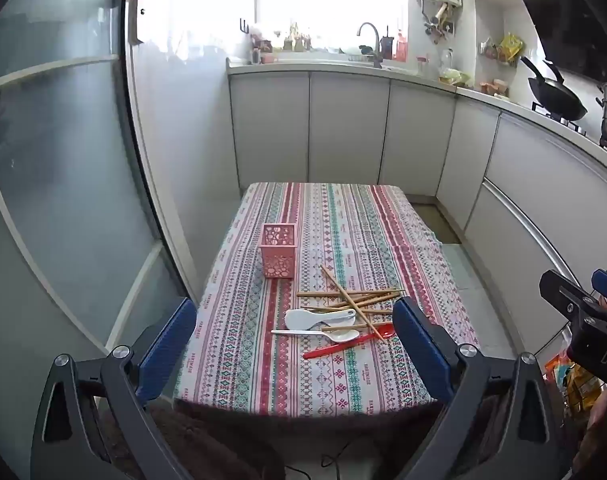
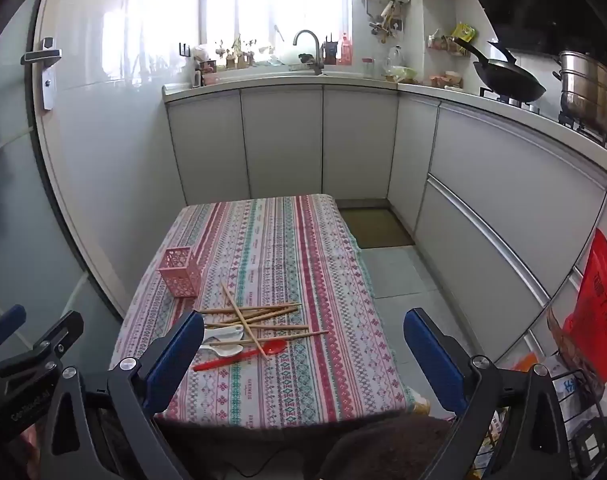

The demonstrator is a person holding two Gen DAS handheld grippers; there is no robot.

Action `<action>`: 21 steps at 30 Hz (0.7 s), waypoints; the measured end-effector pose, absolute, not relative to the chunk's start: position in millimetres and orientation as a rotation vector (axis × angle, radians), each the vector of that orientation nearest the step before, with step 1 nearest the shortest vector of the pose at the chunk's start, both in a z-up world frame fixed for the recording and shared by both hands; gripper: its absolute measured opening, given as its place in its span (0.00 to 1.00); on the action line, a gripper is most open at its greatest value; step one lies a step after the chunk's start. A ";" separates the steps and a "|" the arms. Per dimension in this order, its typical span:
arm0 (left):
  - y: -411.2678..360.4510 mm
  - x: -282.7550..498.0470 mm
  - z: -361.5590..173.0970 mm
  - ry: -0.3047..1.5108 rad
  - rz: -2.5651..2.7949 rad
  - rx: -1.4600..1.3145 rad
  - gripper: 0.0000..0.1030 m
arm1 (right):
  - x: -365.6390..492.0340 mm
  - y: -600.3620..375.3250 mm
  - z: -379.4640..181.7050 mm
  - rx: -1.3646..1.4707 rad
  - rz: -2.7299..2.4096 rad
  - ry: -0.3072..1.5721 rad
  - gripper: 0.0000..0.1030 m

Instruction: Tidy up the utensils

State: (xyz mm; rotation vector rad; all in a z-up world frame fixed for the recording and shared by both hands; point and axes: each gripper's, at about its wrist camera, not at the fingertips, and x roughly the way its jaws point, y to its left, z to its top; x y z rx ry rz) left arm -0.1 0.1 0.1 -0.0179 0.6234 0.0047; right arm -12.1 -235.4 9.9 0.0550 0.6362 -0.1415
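Pink lattice utensil holder (image 1: 278, 256), upright on patterned tablecloth (image 1: 335, 380), left of centre. Wooden chopsticks (image 1: 351, 300): loose crossed heap just right of and nearer than the holder. White rice paddle (image 1: 303, 318), white spoon (image 1: 335, 335) and red spoon (image 1: 351, 345): lying under and beside the heap's near edge. Left gripper (image 1: 295, 354): jaws spread wide, empty, held above the table's near edge, utensils ahead between its fingers. Right gripper (image 2: 303, 360): likewise wide apart, empty, the heap just beyond its left finger.

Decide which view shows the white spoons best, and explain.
Left wrist view: both white spoons lie in plain sight under the chopsticks. In the right wrist view, a finger of the right gripper hides part of them.
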 end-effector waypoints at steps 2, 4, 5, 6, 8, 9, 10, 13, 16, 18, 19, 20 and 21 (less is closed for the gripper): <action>0.2 -0.9 0.3 0.620 0.007 -0.017 0.97 | -12.2 -235.3 10.1 0.053 -0.146 0.635 0.98; 0.4 -2.4 0.7 0.615 0.005 -0.016 0.97 | -12.0 -236.9 9.9 0.064 -0.138 0.639 0.98; 0.7 -3.5 0.9 0.613 0.004 -0.015 0.97 | -11.8 -236.8 9.9 0.064 -0.138 0.637 0.98; 1.0 -4.8 1.2 0.611 0.004 -0.014 0.97 | -11.3 -236.5 9.9 0.062 -0.138 0.637 0.98; 2.2 -8.2 1.5 0.606 0.003 -0.012 0.97 | -10.0 -235.2 9.9 0.060 -0.139 0.636 0.98; -0.8 -3.7 -3.0 0.622 -0.010 -0.008 0.97 | -14.0 -233.4 8.2 0.069 -0.136 0.635 0.98; -3.5 0.8 -6.6 0.634 -0.021 -0.005 0.97 | -13.6 -234.3 9.8 0.072 -0.136 0.638 0.98; -5.4 0.6 -7.8 0.637 -0.034 -0.001 0.97 | -12.3 -232.0 9.7 0.070 -0.136 0.638 0.98; -8.7 1.0 -3.4 0.640 -0.038 0.007 0.97 | -11.7 -233.6 8.2 0.075 -0.136 0.630 0.98; -9.6 0.4 -4.0 0.639 -0.033 0.009 0.97 | -12.8 -233.0 8.5 0.076 -0.132 0.624 0.98; -9.3 0.7 -3.6 0.640 -0.029 0.009 0.97 | -12.6 -232.2 8.2 0.076 -0.131 0.624 0.98; -8.1 1.3 -3.4 0.642 -0.026 0.007 0.97 | -13.3 -233.2 8.4 0.078 -0.131 0.622 0.98; -7.2 1.3 -3.0 0.642 -0.024 0.004 0.97 | -14.1 -234.2 8.9 0.079 -0.130 0.622 0.98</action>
